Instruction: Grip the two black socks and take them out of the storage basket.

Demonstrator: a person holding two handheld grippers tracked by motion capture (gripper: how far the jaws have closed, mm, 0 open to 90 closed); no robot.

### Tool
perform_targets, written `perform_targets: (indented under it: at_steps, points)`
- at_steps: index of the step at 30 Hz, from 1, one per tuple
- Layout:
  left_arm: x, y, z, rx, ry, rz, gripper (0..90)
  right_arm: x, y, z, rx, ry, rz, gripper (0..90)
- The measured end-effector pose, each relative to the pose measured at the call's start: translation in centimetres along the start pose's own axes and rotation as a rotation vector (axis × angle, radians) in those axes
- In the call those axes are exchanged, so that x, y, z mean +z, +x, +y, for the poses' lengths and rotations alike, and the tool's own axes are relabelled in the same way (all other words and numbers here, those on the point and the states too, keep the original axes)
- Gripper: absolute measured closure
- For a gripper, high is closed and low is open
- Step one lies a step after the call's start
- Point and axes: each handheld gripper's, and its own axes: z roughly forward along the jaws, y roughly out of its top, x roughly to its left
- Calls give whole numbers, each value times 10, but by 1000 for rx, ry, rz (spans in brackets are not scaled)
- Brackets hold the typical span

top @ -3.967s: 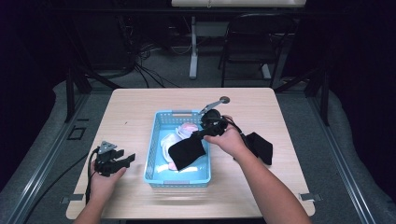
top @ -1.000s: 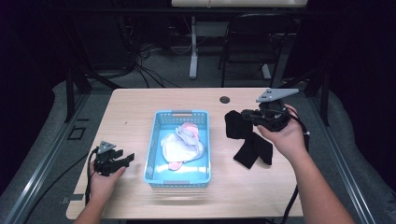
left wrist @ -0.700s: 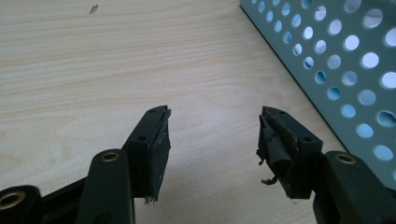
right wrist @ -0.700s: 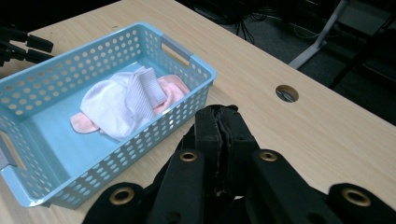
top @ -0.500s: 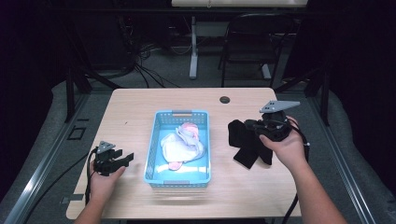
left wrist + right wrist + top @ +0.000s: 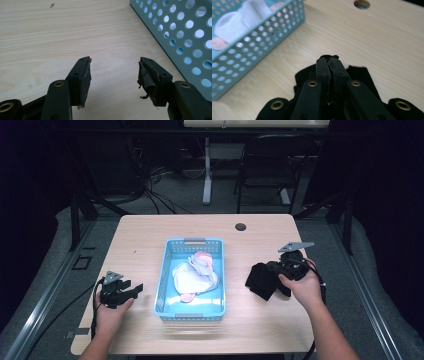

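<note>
Black cloth sat pinched in the right claw, whose jaws were pressed together on a fold of it, dark fabric bunching out on both sides below the tips. In the high view that right claw lay low over the right part of the desk, the hand wrapped round its body from behind, forearm running in from the bottom edge, grey three-cornered plate on top. The cloth looked soft, matte and crumpled, resting on the pale wood-grain surface, well right of the blue basket. That basket was rectangular plastic, its walls punched with round holes, holding a heap of white and pink fabric. Over on the left, the left claw stood spread with nothing between its worn, frayed pads, hand resting on the desk just beside the basket wall. A round dark hole marked the desk's far side. No writing could be read anywhere.
</note>
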Motion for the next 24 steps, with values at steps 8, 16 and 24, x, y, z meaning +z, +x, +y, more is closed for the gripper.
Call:
perform_targets:
  at_steps: [8, 16, 24]
  points:
    - [-2, 0, -1, -1, -6, -2, 434, 16, -23, -32, 106, 35, -68, 861]
    - [-2, -1, -1, -3, -2, -1, 434, 21, -35, -50, 181, 22, -77, 800]
    - [-2, 0, -2, -4, 1, 2, 434, 20, -34, -48, 181, 8, -89, 719]
